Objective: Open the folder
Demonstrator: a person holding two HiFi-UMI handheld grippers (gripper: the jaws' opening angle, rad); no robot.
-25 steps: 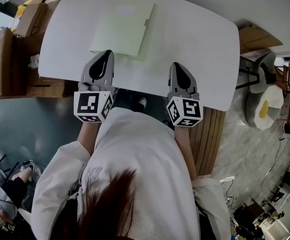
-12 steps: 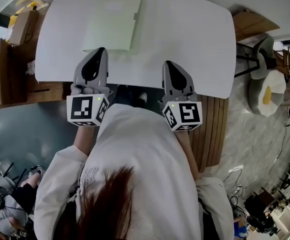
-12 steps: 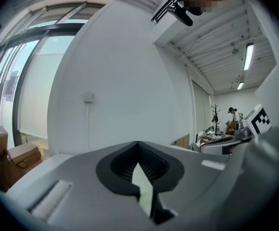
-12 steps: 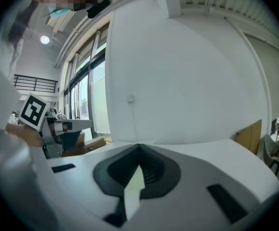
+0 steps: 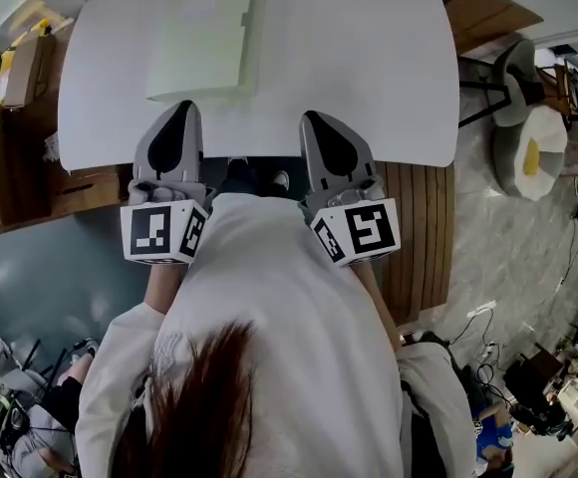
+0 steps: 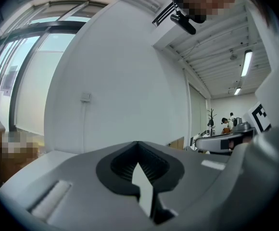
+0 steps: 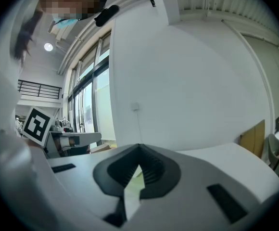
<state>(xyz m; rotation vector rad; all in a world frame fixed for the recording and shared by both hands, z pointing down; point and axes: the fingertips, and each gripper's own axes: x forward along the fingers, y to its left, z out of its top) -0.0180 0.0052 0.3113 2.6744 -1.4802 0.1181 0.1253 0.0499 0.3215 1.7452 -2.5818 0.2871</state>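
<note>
meanwhile both tools had come up off the surface (image 5: 389,78) over the last second and drawn a little toward the person, showing larger in the head view than they did a second before. the left tool (image 5: 180,108) had its jaws pressed together with nothing between them, and the right tool (image 5: 313,118) was the same, closed and empty. the pale green folder (image 5: 201,40) had not been disturbed and lay flat and closed on the far left part of the white surface, so i judged the opening not yet begun and the lift only a repositioning. in the head view the folder's near edge sat just beyond the tip of the left tool, though how high that tool hung above it could not be told. the right tool stood off to the folder's right, over the bare near edge of the surface, on the side where the folder's small tab (image 5: 245,16) stuck out
</note>
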